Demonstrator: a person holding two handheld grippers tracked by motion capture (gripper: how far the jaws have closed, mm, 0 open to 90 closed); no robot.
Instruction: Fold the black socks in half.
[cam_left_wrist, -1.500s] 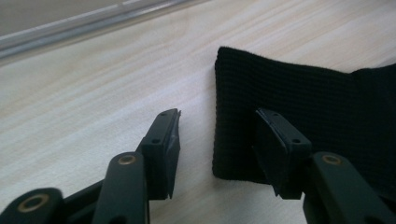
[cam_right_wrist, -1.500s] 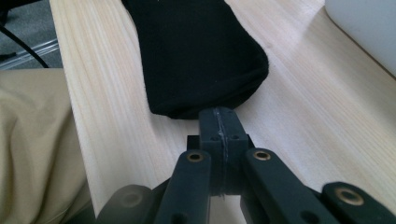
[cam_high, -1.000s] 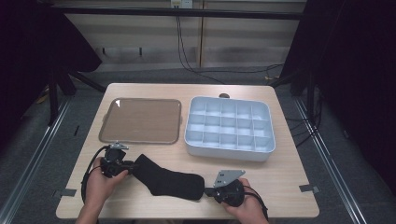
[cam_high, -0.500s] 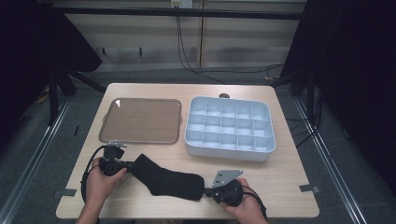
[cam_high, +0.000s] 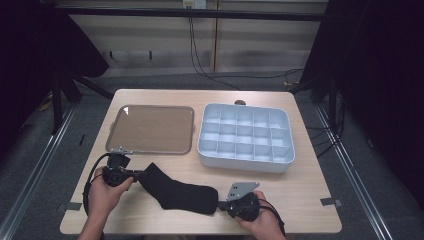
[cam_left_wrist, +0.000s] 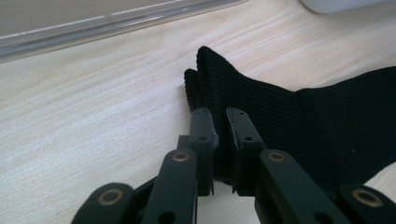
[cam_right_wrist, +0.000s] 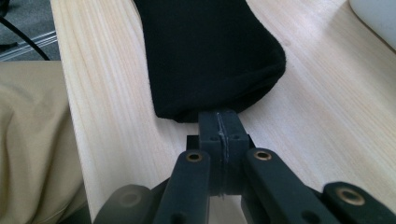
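A black sock lies flat along the table's front edge, cuff to the left and toe to the right. My left gripper sits at the cuff end. In the left gripper view the left gripper is shut on the sock's ribbed cuff, with fabric bunched between its jaws. My right gripper is at the toe end. In the right gripper view the right gripper has its jaws pressed together on the toe edge of the sock.
A brown tray with a silver rim lies at the back left. A white box divided into several compartments stands at the back right. The table's front edge runs close beside the right gripper, with the person's trouser leg below it.
The left hand has shifted slightly at the cuff. The sock and the right gripper stay where they were.
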